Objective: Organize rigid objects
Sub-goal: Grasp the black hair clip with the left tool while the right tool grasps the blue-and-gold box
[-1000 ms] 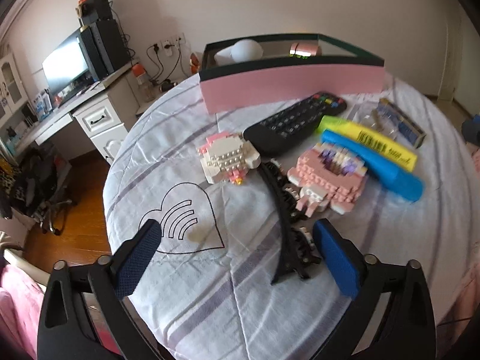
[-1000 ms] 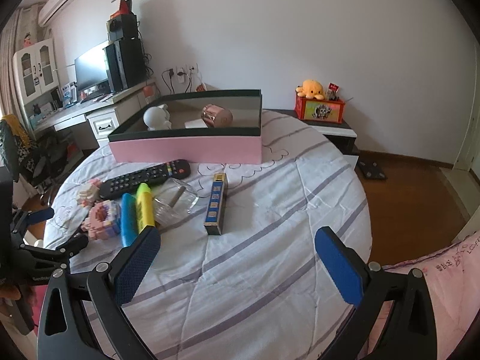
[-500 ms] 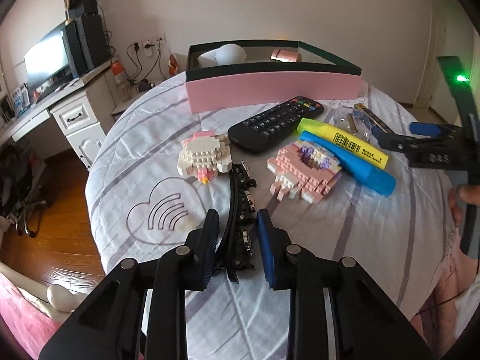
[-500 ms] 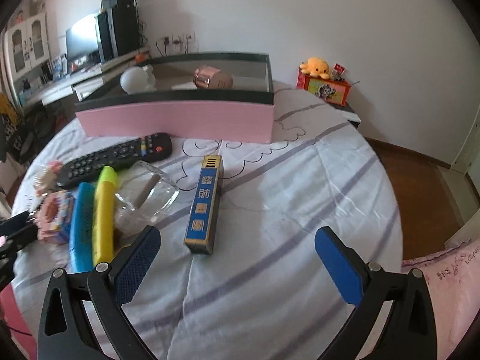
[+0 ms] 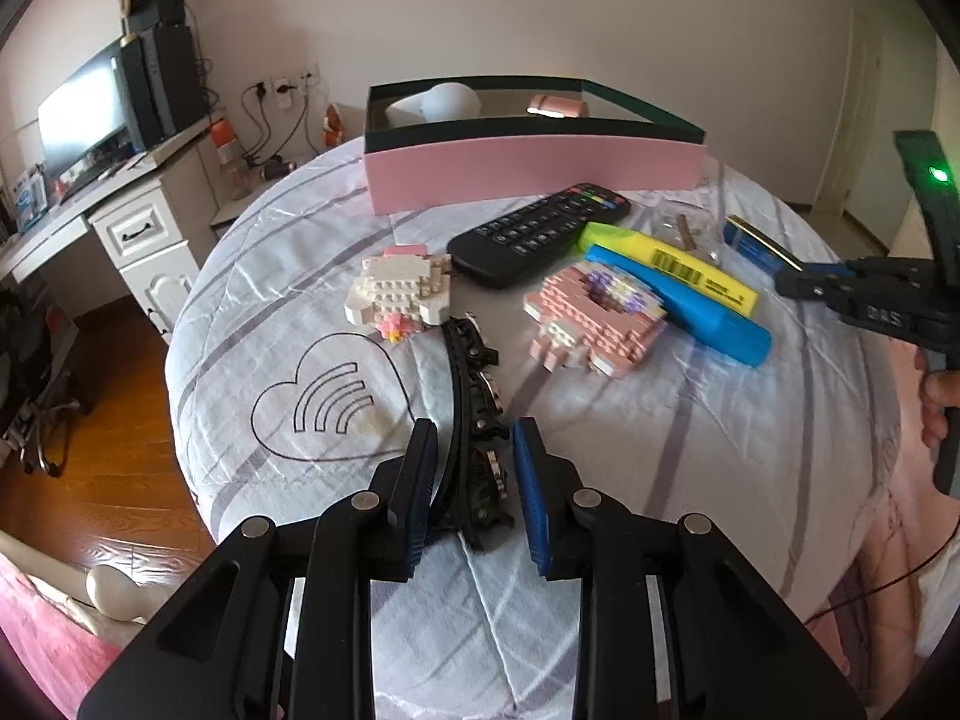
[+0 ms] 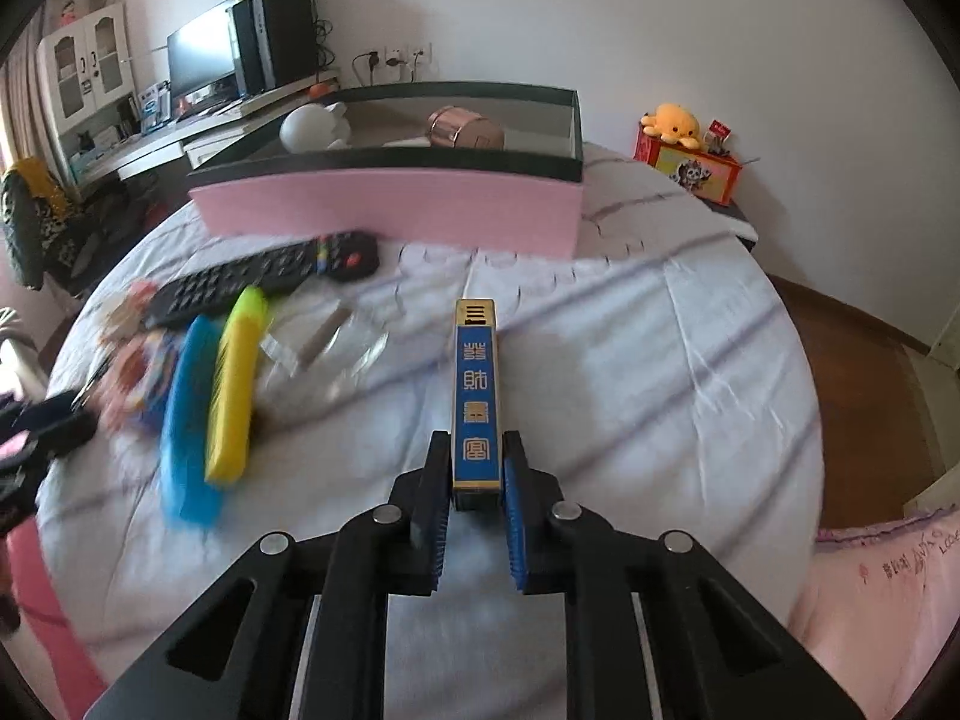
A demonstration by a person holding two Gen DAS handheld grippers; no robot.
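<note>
Left wrist: tool (image 5: 471,456) clamps hair clip (image 5: 471,396), right wrist: blue box (image 6: 475,396) gripped

Blocked left: remote (image 6: 264,276), highlighters (image 6: 234,384), brick toys (image 5: 594,318) crowd together.
Free right: bare cloth (image 6: 660,372).
Ahead: pink box (image 6: 390,204) wall.

Both tools clamped, angled downward

The left tool (image 5: 471,456) is held tilted down, its blue pads (image 5: 530,480) closed on a black hair clip (image 5: 474,408). The right tool (image 6: 477,468) has just been closing, and its pads (image 6: 515,510) are pressed on a blue and gold box (image 6: 475,396).
</note>
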